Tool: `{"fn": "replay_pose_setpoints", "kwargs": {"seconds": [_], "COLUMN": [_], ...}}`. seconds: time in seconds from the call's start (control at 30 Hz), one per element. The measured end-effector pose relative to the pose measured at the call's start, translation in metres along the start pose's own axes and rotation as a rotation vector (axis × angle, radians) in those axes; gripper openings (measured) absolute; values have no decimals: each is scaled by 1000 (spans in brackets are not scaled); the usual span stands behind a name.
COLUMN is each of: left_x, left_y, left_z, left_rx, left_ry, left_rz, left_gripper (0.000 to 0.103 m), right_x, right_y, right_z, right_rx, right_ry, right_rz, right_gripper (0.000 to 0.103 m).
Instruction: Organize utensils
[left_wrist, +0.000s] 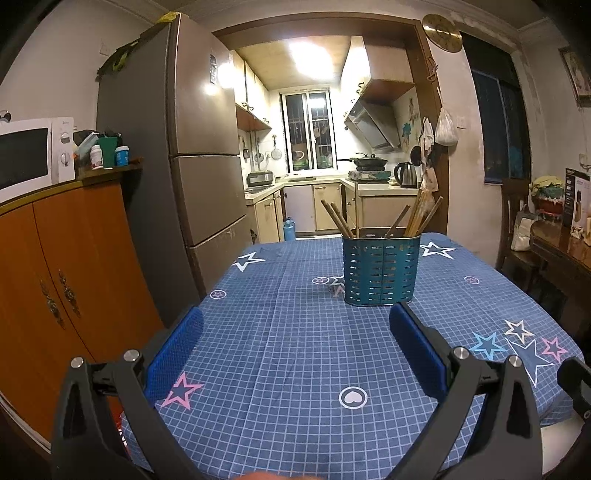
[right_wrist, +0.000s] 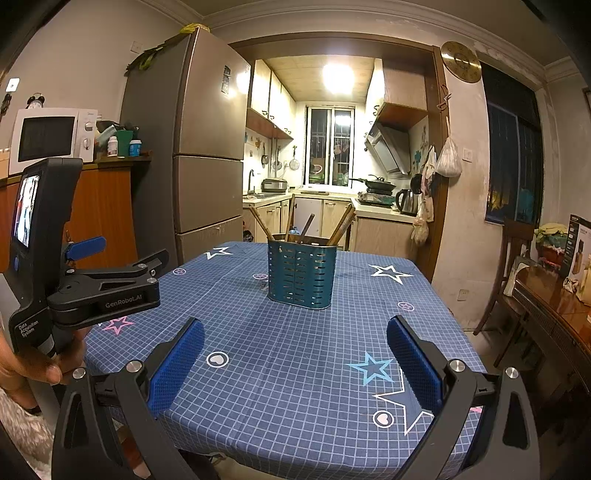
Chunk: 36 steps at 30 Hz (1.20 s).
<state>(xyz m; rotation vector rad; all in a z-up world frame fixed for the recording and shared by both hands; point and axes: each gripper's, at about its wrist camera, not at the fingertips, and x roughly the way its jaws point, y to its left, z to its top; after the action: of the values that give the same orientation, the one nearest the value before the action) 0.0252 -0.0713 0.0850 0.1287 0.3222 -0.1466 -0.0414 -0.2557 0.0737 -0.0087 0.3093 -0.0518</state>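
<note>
A teal perforated utensil holder (left_wrist: 381, 270) stands on the table with the blue checked star cloth (left_wrist: 295, 350), past its middle. Several wooden chopsticks (left_wrist: 338, 219) stick out of it, leaning left and right. It also shows in the right wrist view (right_wrist: 301, 273) with the chopsticks (right_wrist: 341, 225). My left gripper (left_wrist: 295, 325) is open and empty, held above the near part of the table, short of the holder. My right gripper (right_wrist: 295, 334) is open and empty too, facing the holder. The left gripper's body (right_wrist: 85, 288) shows at the left of the right wrist view, held by a hand.
An orange wooden cabinet (left_wrist: 55, 288) with a microwave (left_wrist: 33, 155) stands left of the table. A tall fridge (left_wrist: 199, 155) is behind it. A wooden chair (right_wrist: 513, 258) and a dark side table (right_wrist: 554, 306) stand to the right. The kitchen doorway lies beyond.
</note>
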Motion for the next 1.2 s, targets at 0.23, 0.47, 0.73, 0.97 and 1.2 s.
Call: {"fn": "replay_pose_setpoints", "kwargs": {"seconds": [0.23,0.47,0.73,0.97,1.2], "left_x": [2,3,-1,1,-3], "left_y": [-1,0,-4,-12,-6], "left_z": [-1,-2,-4,-10,-10], "left_rx": [-2,-23,-22,21,-13], "left_ry": [10,9,-18,-12,-56], "left_rz": [-10,6,-4,-18,26], "left_gripper": [97,97,97,81,75], "right_x": [0,1,1,3,2], "right_y": [-1,-2,-2,-8,-11], "right_z": [-1,-1,-1,-3,-4], "right_rx": [3,6,7,26,32], "right_ry": [-1,-1,-1,6,3], "right_rz": [-1,-3,-3,-4,-11], "right_gripper": [99,99,99,99,99]}}
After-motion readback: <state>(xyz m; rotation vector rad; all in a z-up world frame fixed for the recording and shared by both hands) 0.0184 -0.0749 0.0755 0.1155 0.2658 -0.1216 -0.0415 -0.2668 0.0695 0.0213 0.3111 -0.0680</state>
